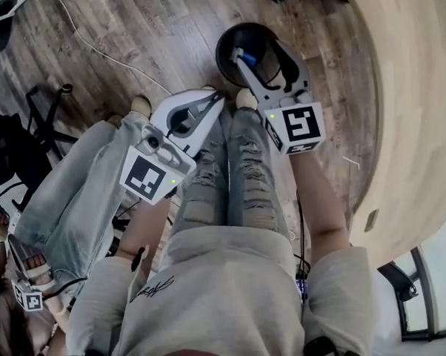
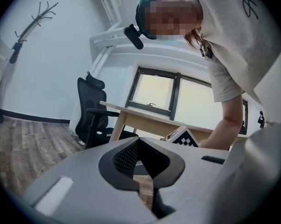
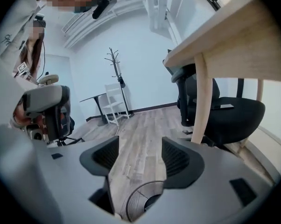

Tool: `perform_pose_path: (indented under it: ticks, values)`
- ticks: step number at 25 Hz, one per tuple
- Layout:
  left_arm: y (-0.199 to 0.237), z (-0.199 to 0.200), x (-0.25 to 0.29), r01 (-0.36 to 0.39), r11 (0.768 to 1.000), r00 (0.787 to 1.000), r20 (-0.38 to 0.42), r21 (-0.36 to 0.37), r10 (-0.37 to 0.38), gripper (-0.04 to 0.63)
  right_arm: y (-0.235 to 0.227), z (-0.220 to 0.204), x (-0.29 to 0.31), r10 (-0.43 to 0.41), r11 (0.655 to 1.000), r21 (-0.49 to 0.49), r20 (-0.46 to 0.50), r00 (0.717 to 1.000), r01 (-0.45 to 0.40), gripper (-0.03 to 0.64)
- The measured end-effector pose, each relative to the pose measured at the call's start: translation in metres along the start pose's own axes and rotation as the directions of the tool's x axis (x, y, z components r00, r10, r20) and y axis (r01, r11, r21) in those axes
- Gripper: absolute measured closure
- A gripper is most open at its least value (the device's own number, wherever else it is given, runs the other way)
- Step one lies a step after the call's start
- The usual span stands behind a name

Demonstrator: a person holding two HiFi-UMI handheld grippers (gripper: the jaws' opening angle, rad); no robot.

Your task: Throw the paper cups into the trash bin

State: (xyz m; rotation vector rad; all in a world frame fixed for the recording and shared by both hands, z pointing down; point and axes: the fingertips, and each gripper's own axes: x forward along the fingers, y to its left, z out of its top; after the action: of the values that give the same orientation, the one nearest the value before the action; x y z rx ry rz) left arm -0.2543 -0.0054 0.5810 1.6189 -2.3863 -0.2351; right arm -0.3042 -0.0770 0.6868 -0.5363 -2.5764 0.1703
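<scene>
L gripper [image 2: 139, 147] is held w/ jaws pressed together, nothing btwn. R gripper [image 3: 136, 158] is held w/ jaws wide apart, empty, above the black trash bin [image 1: 226, 41]; its rim is seen just below the jaws. Beyond: wood floor [image 3: 136, 125], desk [image 3: 224, 36], office chair [image 3: 227, 107].

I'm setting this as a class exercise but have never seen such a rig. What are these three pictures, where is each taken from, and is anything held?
There is no robot here: a person holds two hand-held grippers. The head view comes from a camera on their head, looking down at their legs. The other two cameras ride on the grippers. The left gripper has its jaws together on nothing. The right gripper is open and empty, above the black trash bin on the wooden floor, beside a pale table. No paper cup is visible.
</scene>
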Motion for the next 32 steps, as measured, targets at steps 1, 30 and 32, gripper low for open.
perform_pose_path:
  ticks: [1,30,32]
  values:
    - [0.001,0.005,-0.001,-0.009,1.000,1.000,0.003,0.001,0.009,0.592,0.001,0.009,-0.004,-0.001,1.000,0.000,0.013,1.000,0.001,0.325]
    - [-0.004,0.166,-0.023,-0.120,0.987,0.987,0.117,0.103,0.108,0.592,0.058,0.224,-0.105,0.062,0.992,-0.121,0.284,0.957,-0.028,0.416]
    - [-0.004,0.173,-0.030,-0.132,0.985,0.985,0.128,0.109,0.118,0.592,0.065,0.232,-0.109,0.074,0.992,-0.122,0.277,0.958,-0.042,0.425]
